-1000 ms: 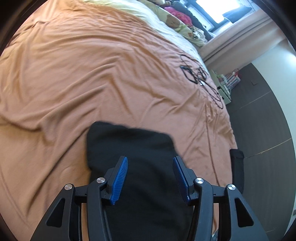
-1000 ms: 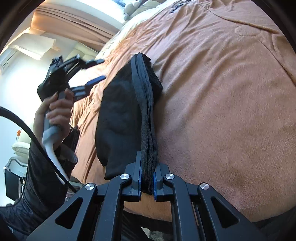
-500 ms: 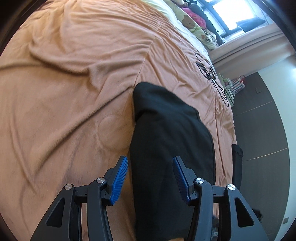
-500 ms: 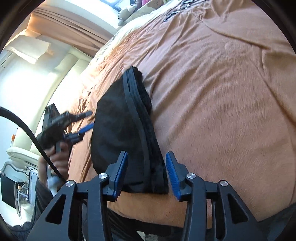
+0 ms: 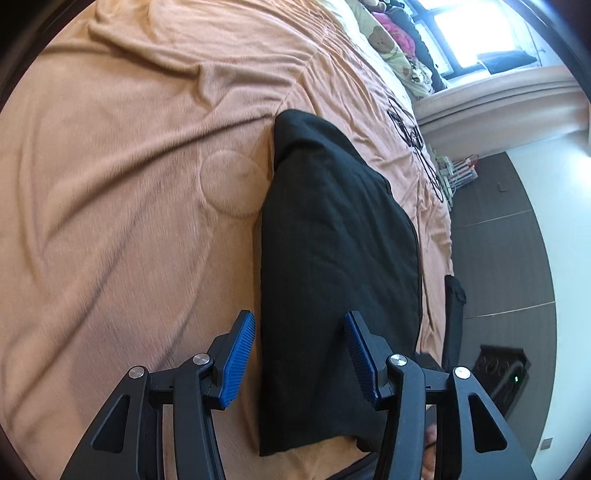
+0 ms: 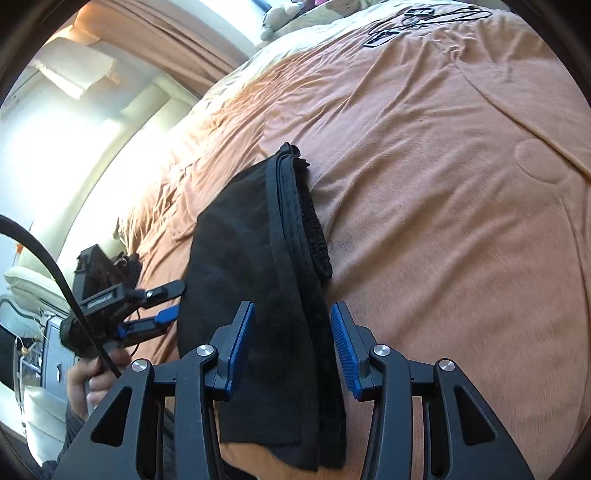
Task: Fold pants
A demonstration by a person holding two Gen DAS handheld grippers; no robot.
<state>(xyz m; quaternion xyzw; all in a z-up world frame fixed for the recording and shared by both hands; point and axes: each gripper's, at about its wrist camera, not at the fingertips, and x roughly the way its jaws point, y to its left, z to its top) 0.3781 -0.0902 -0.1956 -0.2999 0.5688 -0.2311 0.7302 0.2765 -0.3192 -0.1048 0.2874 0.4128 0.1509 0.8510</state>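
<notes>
The black pants [image 5: 332,240] lie folded into a long pad on the orange blanket [image 5: 129,184]. My left gripper [image 5: 299,321] hovers open over their near end; the blue pads do not touch the cloth. In the right wrist view the pants [image 6: 240,266] show their stacked waistband edges along the right side. My right gripper [image 6: 291,308] is open, astride that edge near the bed's front, and its pads stand off the fabric. The left gripper [image 6: 162,302] appears at the pants' left side, held by a hand [image 6: 92,376].
Black cords [image 5: 413,136] lie on the blanket's far part, also seen from the right wrist [image 6: 417,18]. Pillows and soft toys [image 5: 384,40] are by the window. Dark floor [image 5: 498,258] borders the bed's right edge, where a dark strip [image 5: 454,314] hangs.
My right gripper let go of the pants' edge, opened and drew back; the pants settled flat on the bed. My left gripper swung lower and sideways toward the pants' near end, still open.
</notes>
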